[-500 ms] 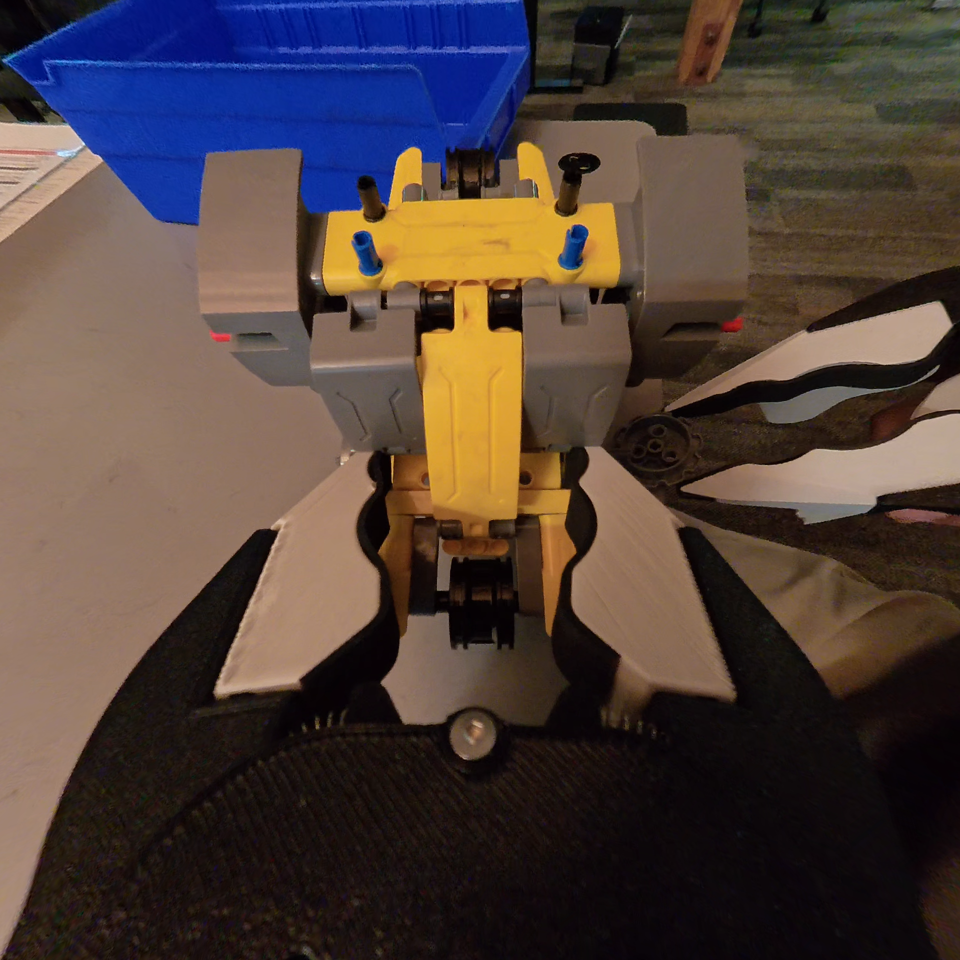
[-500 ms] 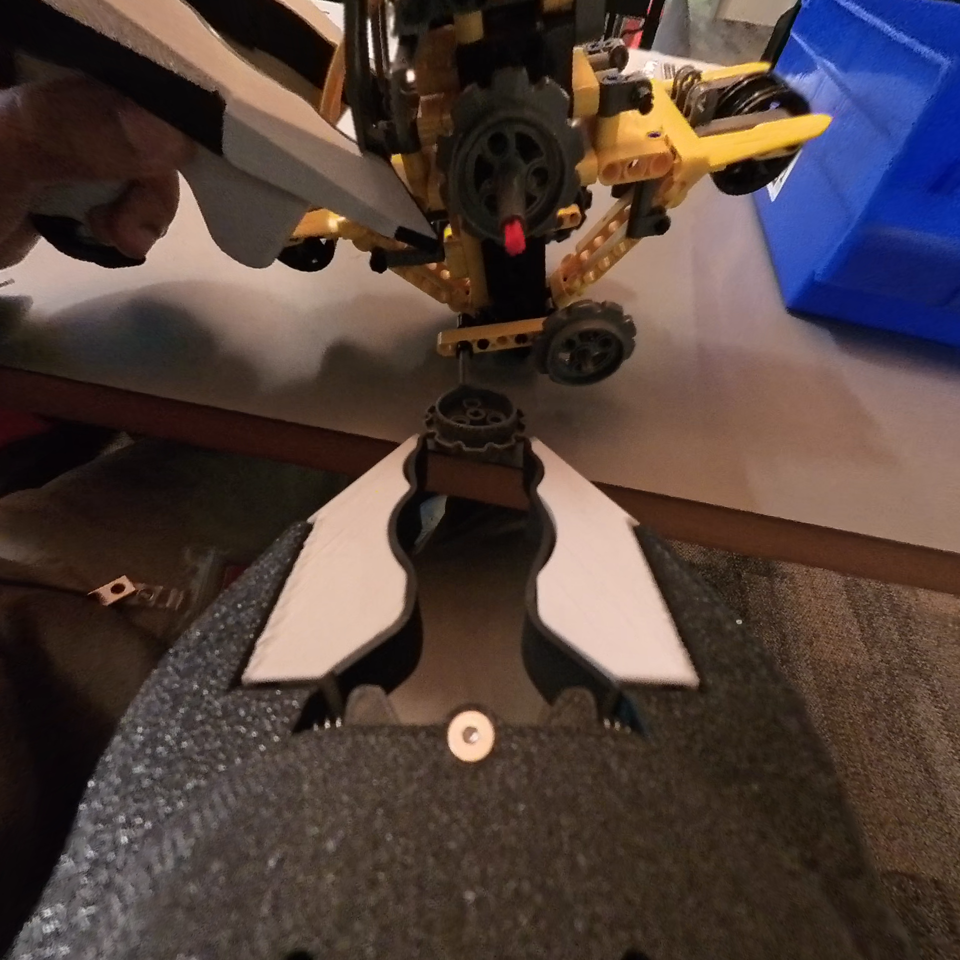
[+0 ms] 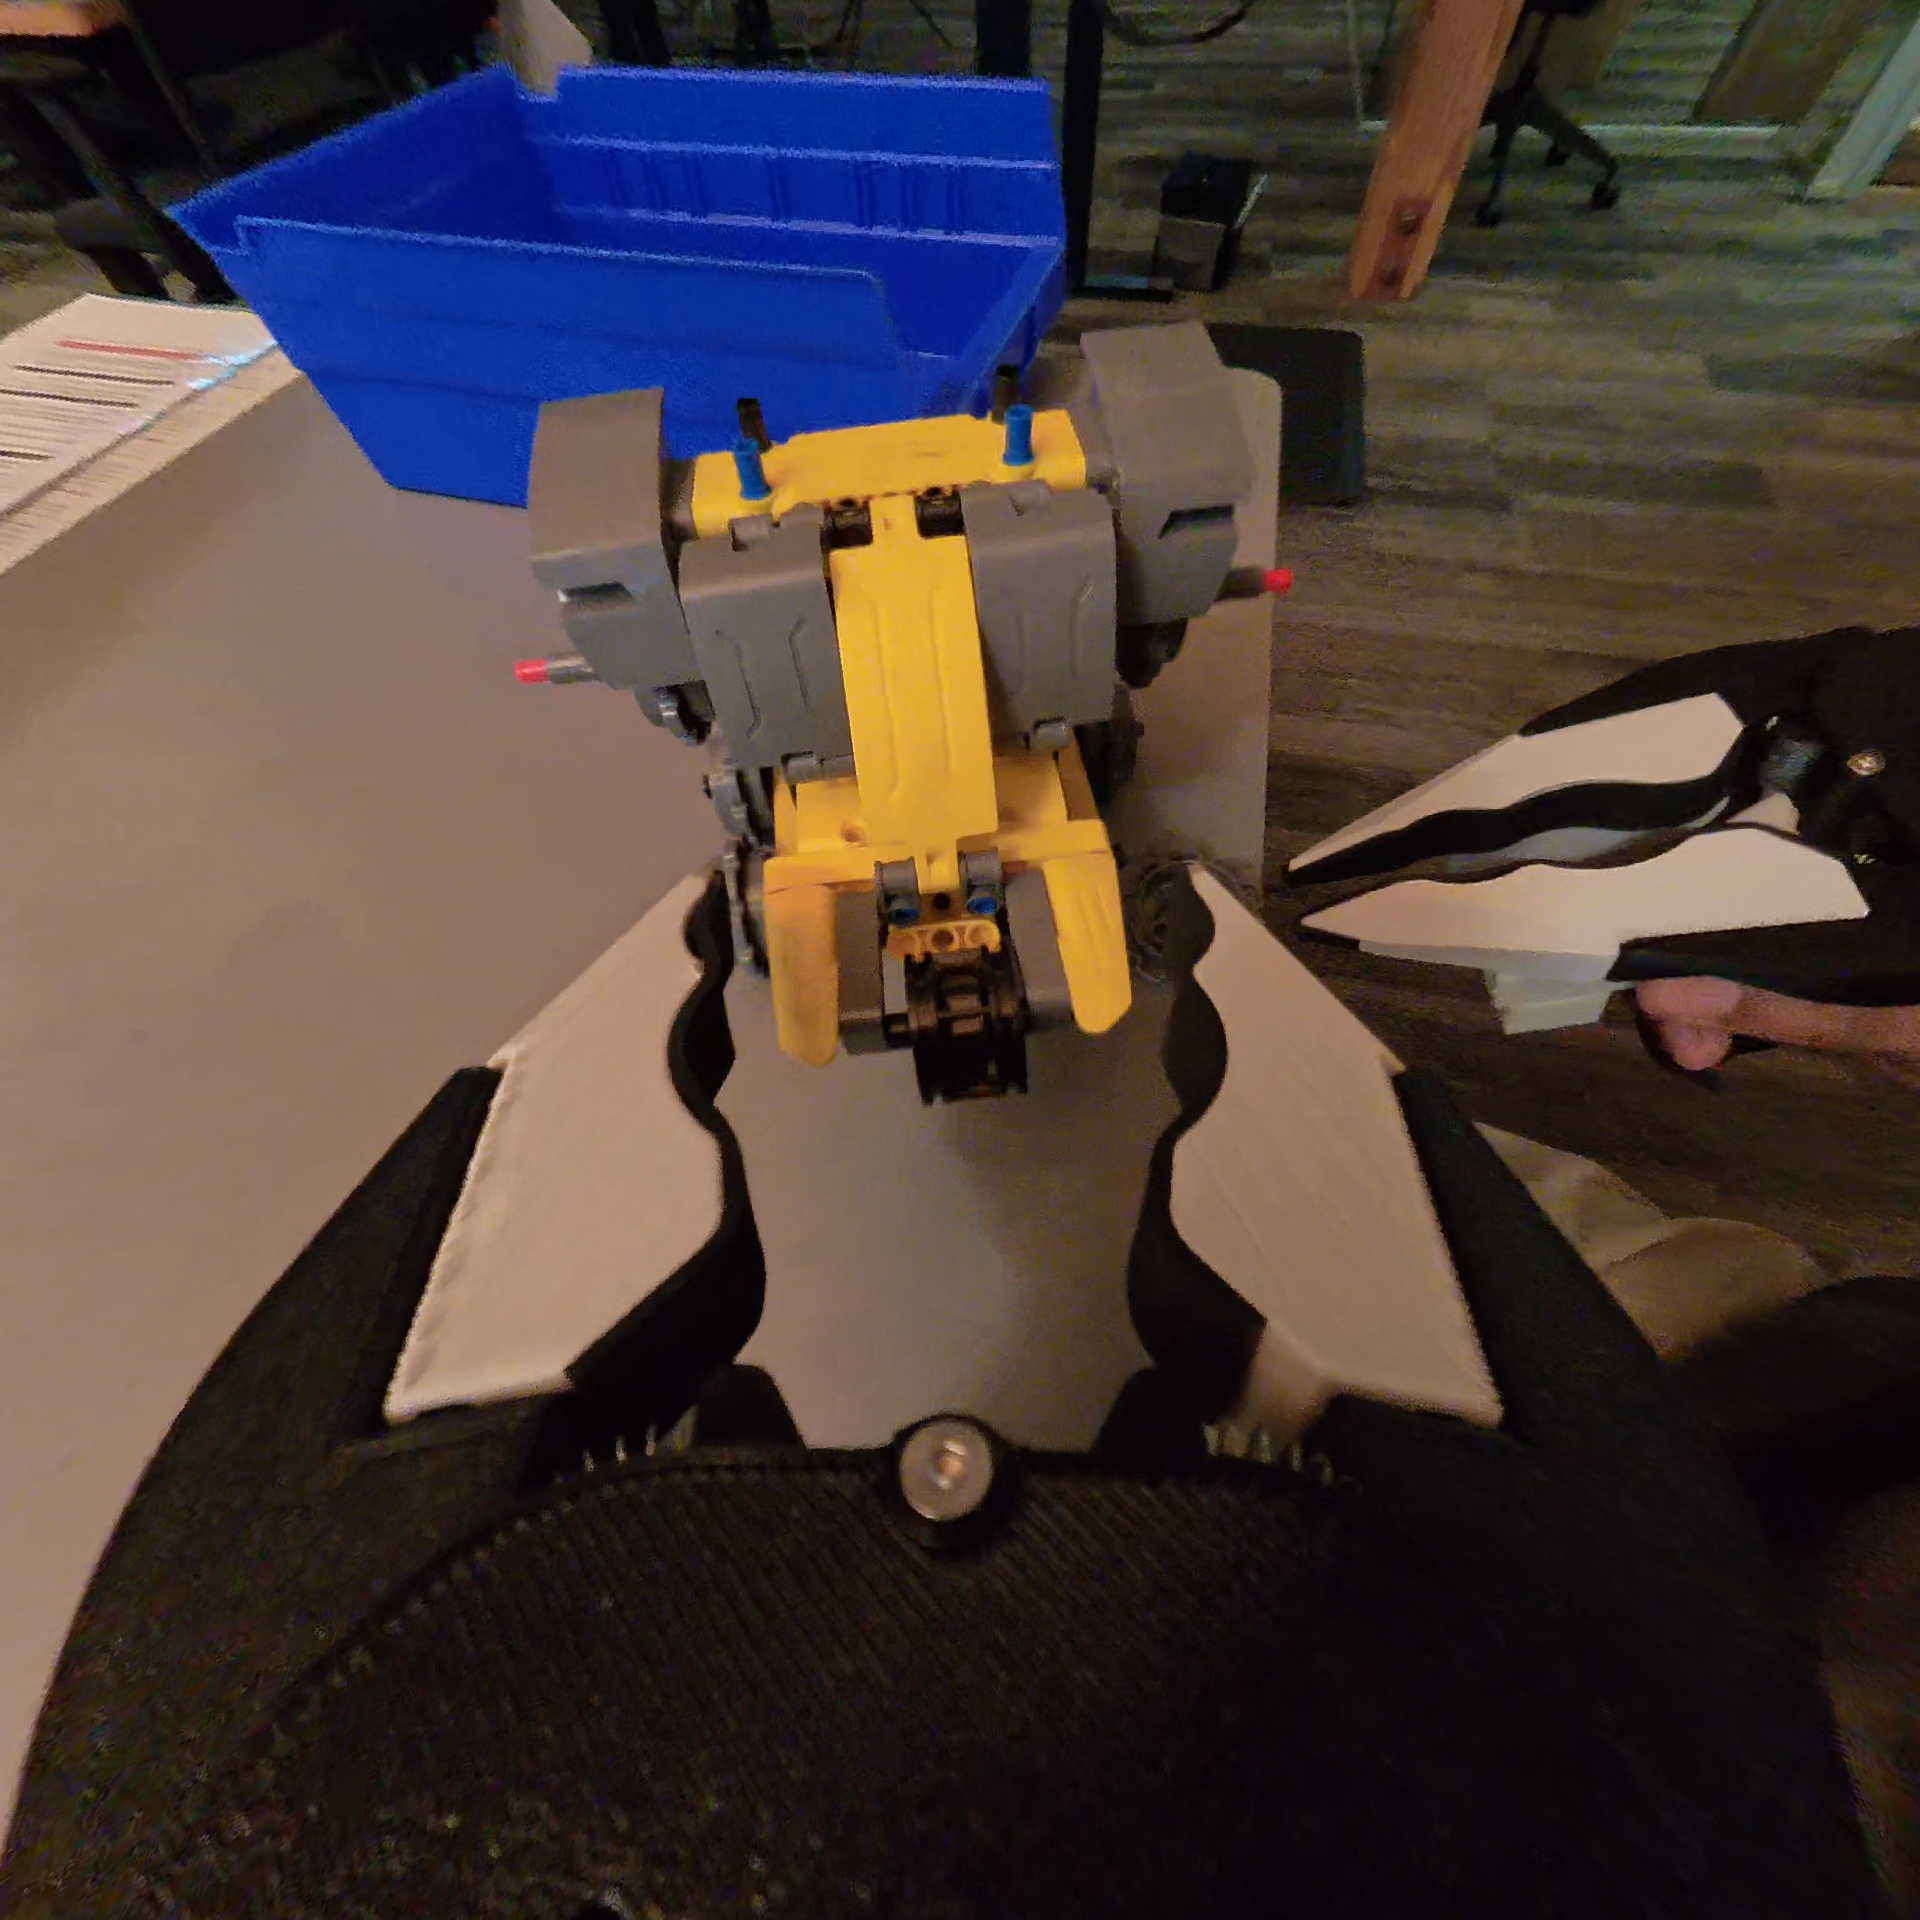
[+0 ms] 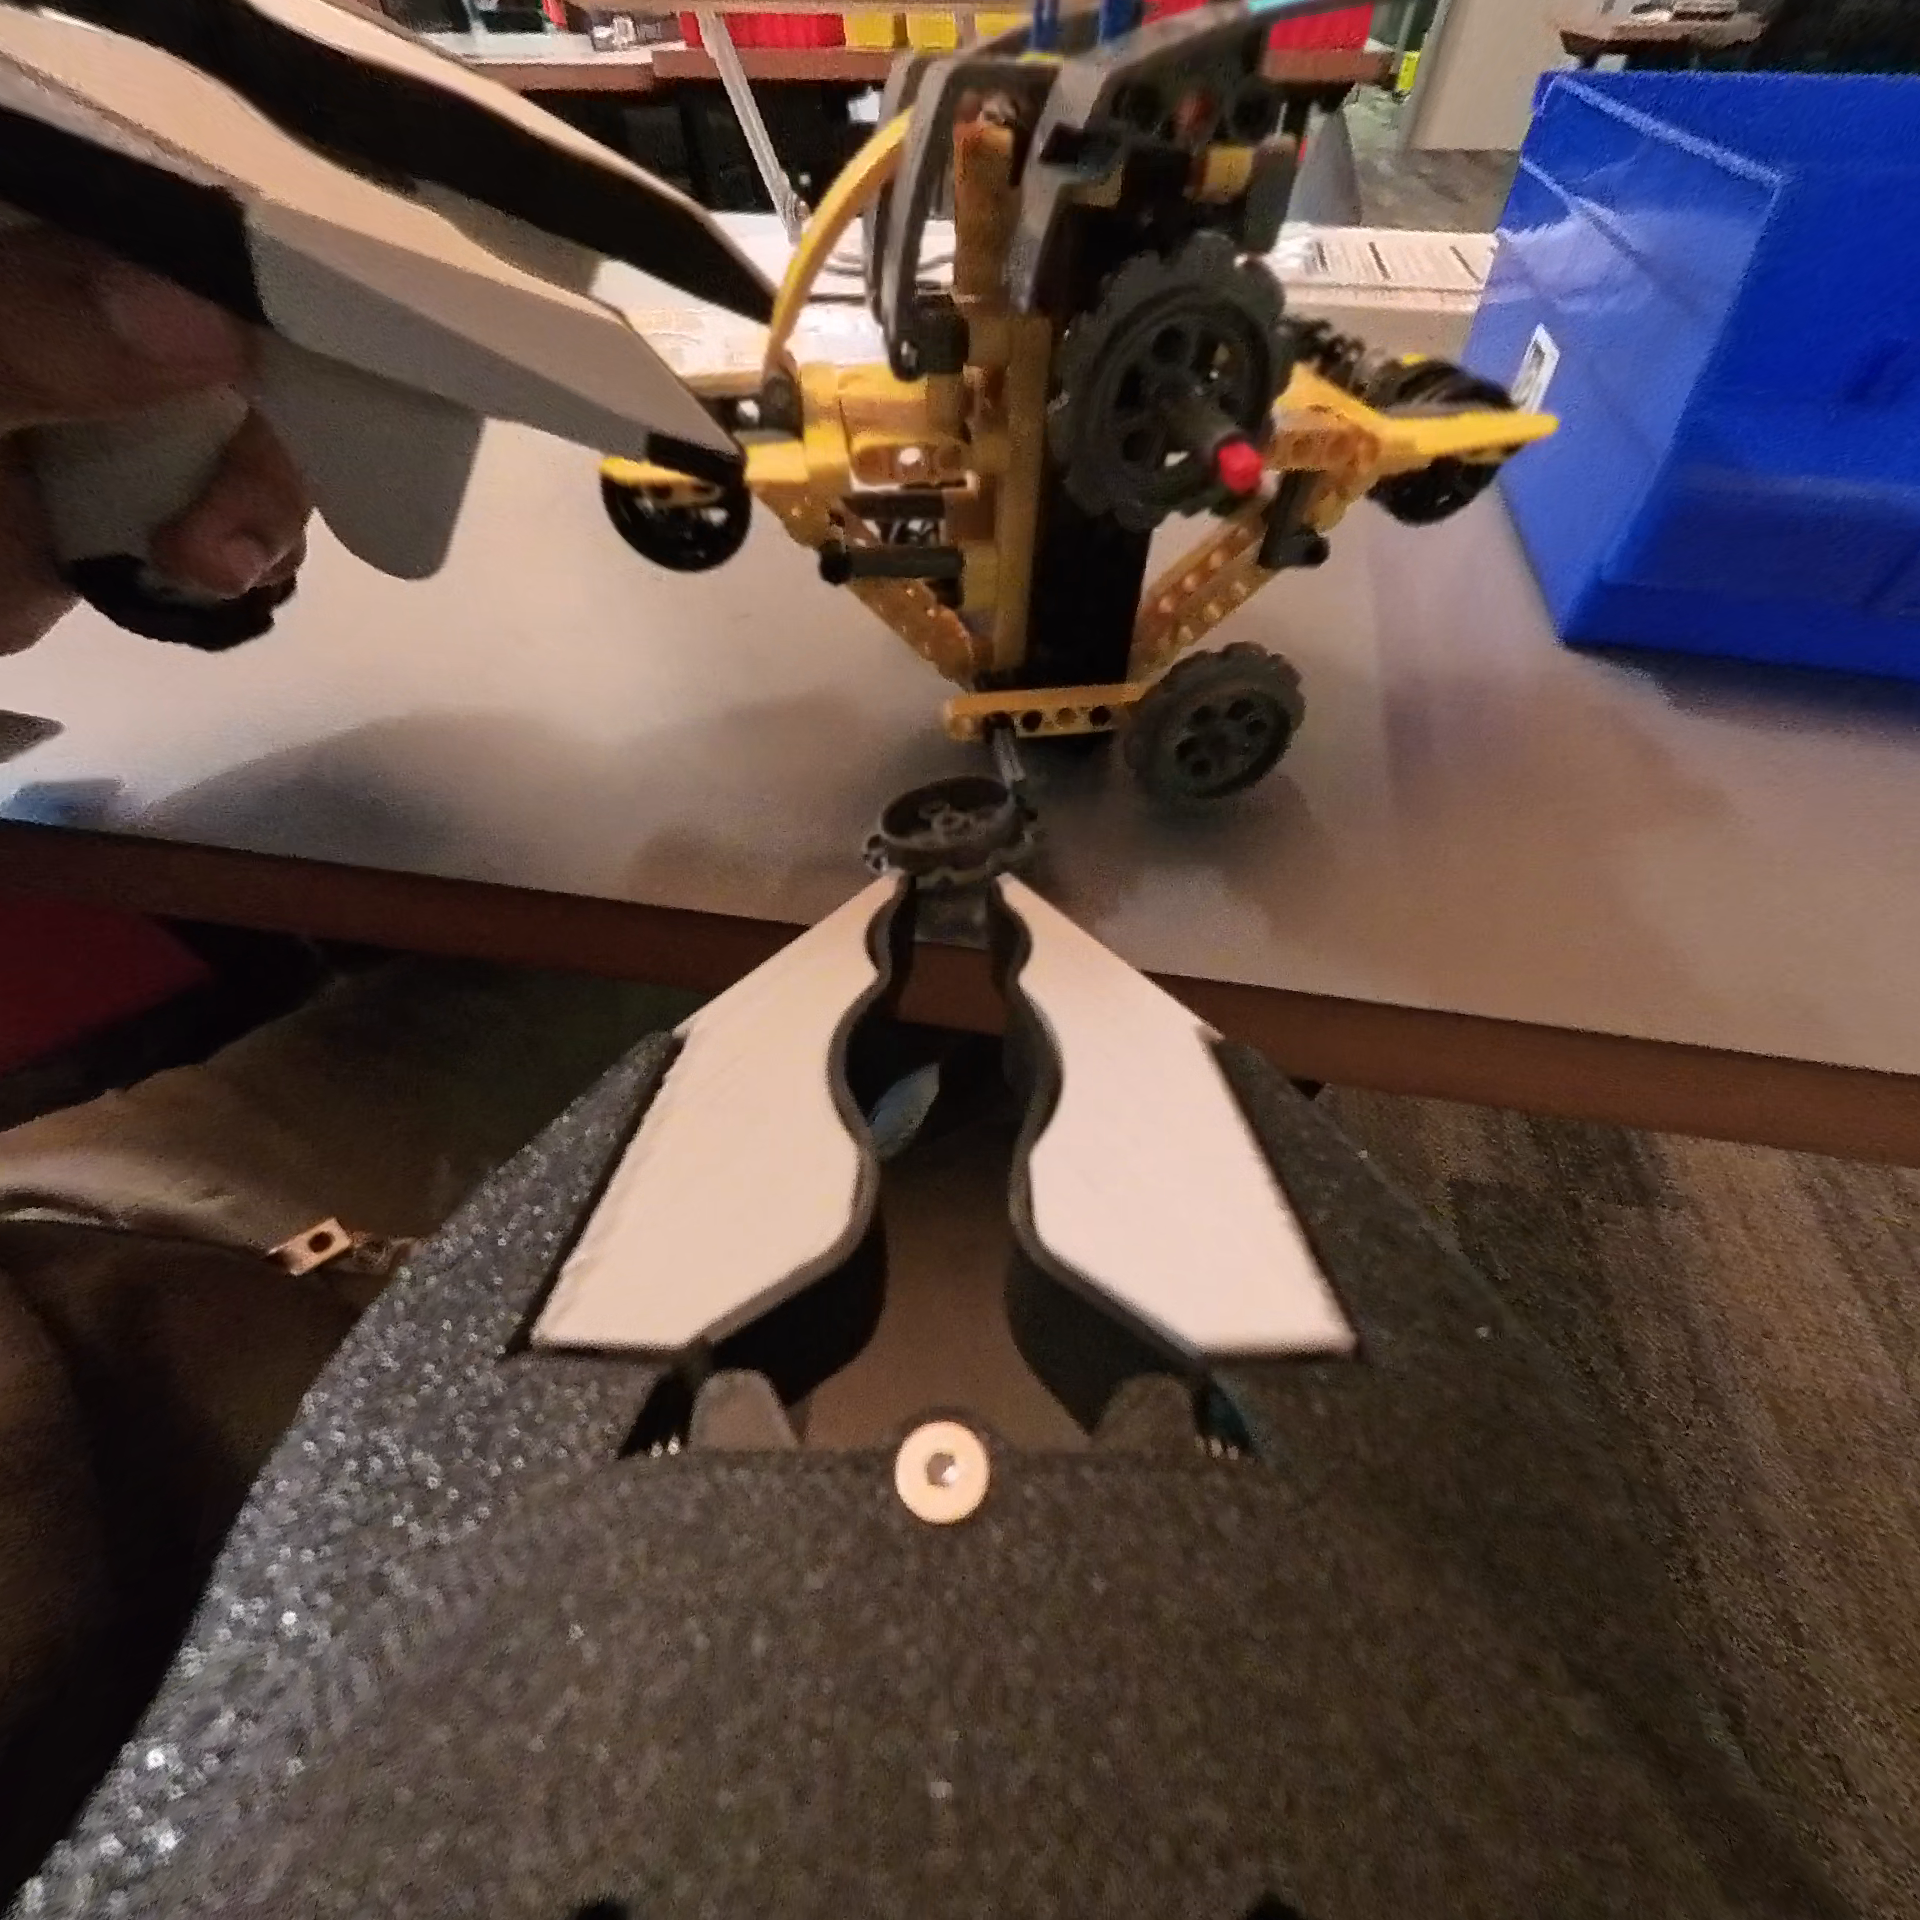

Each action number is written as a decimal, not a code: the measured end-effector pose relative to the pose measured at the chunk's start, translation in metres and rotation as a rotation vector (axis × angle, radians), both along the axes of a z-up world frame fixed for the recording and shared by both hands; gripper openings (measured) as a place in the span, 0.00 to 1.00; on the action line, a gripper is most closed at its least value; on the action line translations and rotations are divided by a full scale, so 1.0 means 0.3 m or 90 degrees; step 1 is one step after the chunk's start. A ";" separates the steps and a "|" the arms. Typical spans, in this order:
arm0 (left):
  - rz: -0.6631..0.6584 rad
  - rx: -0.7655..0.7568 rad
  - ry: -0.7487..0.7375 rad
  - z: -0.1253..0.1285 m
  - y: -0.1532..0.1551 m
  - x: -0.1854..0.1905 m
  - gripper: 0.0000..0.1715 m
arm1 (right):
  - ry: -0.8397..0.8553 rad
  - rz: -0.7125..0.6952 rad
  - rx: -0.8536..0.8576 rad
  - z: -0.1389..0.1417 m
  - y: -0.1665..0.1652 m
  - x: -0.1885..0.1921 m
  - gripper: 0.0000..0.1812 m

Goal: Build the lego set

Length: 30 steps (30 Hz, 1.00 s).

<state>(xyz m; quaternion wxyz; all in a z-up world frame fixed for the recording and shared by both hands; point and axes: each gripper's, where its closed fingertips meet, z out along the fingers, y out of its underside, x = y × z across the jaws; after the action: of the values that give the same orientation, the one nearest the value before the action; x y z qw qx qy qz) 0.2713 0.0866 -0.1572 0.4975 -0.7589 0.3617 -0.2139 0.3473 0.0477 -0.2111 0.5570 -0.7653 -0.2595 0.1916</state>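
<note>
Writing shows only on a printed white paper sheet [image 3: 99, 400] at the far left and a small sticker on the blue plastic bin [image 3: 644, 281]. The yellow-and-grey brick-built toy vehicle [image 3: 914, 665] stands on the grey table [image 3: 260, 831], its near end between the released left gripper's [image 3: 940, 914] spread fingers. The right gripper [image 4: 948, 883] is clenched on a small black toothed wheel [image 4: 943, 821] at the table's near edge.

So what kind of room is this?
Probably an office or workshop room: a grey tabletop, patterned carpet floor, a rolling chair's wheeled base, and a blue plastic storage bin.
</note>
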 end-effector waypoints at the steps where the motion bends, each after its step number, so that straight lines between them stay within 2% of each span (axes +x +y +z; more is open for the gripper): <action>1: 0.004 0.006 0.003 0.002 -0.006 -0.006 0.47 | -0.002 0.001 -0.005 -0.007 0.003 0.000 0.07; 5: 0.021 0.044 0.001 0.019 -0.031 -0.013 0.46 | -0.015 0.006 -0.022 -0.041 0.016 -0.008 0.13; 9: 0.041 0.130 -0.013 0.071 -0.081 -0.016 0.40 | -0.014 0.006 0.006 -0.030 0.016 -0.009 0.18; 12: -0.013 0.145 -0.115 0.117 -0.180 0.041 0.31 | 0.007 0.024 0.031 -0.017 0.012 -0.024 0.23; 15: -0.075 0.075 -0.206 0.101 -0.262 0.107 0.29 | 0.033 0.042 0.017 -0.030 0.016 -0.042 0.27; 17: -0.088 0.036 -0.183 0.040 -0.272 0.132 0.28 | 0.034 0.044 0.008 -0.044 0.023 -0.047 0.27; 19: -0.100 0.017 -0.148 -0.012 -0.276 0.145 0.29 | 0.021 0.037 0.013 -0.052 0.030 -0.044 0.22; 26: -0.121 0.036 -0.064 -0.070 -0.271 0.165 0.32 | -0.005 0.038 0.071 -0.024 0.023 -0.026 0.05; 28: -0.127 0.040 -0.044 -0.082 -0.269 0.173 0.32 | -0.006 0.038 0.075 -0.020 0.023 -0.017 0.05; 30: -0.126 0.040 -0.021 -0.095 -0.265 0.186 0.33 | -0.010 0.037 0.071 -0.021 0.025 -0.007 0.09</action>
<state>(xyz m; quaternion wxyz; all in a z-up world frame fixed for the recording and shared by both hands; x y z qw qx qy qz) 0.3272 0.0071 -0.1856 0.5038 -0.6998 0.4330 -0.2628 0.3452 0.0551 -0.2174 0.5907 -0.7269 -0.2964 0.1868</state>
